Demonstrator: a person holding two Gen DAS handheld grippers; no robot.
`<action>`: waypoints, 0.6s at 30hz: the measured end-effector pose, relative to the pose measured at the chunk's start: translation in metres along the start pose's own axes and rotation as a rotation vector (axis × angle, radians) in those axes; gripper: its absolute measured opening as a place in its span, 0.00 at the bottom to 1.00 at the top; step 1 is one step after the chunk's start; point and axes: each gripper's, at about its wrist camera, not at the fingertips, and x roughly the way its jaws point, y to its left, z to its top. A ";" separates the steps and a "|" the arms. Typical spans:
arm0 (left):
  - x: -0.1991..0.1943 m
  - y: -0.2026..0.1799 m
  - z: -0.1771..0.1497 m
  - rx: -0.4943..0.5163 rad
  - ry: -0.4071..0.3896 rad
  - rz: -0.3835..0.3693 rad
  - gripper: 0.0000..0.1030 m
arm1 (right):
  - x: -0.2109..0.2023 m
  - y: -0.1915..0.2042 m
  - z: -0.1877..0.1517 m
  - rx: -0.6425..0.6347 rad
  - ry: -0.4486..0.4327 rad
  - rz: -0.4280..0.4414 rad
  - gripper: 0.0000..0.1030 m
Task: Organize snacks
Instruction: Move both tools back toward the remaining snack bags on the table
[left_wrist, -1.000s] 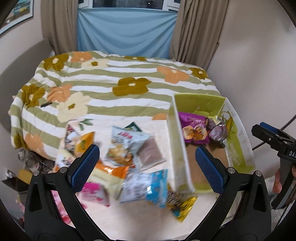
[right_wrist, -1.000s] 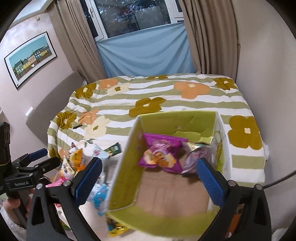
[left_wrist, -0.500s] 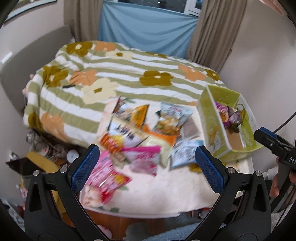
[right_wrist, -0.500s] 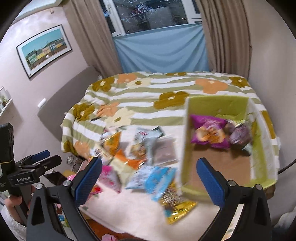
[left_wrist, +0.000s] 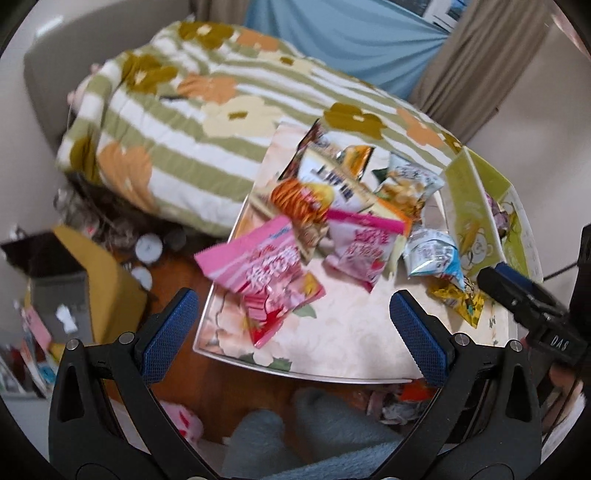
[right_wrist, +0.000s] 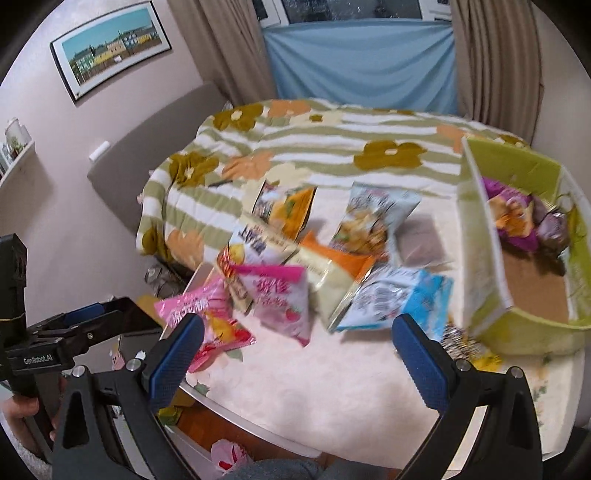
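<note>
Both spread wide and holding nothing, left claw and right claw above near tabletop edge, snack packets heaped just ahead, green box rightward.

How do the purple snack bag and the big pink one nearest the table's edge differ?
The purple bag lies inside the green box, at its far end; the pink bag lies loose on the table, outside the box. The purple bag sits beside another dark packet; the pink bag lies at the edge of the snack pile. Both remain untouched, with both jaws open.
</note>
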 end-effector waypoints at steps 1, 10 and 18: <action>0.006 0.001 -0.001 -0.014 0.004 -0.002 0.99 | 0.007 0.002 -0.002 0.004 0.006 0.008 0.99; 0.070 0.003 0.000 -0.116 0.014 0.042 0.99 | 0.065 0.007 -0.004 -0.001 0.049 0.035 0.99; 0.114 0.004 0.006 -0.166 0.056 0.109 0.92 | 0.087 0.005 -0.001 -0.076 0.092 0.047 0.98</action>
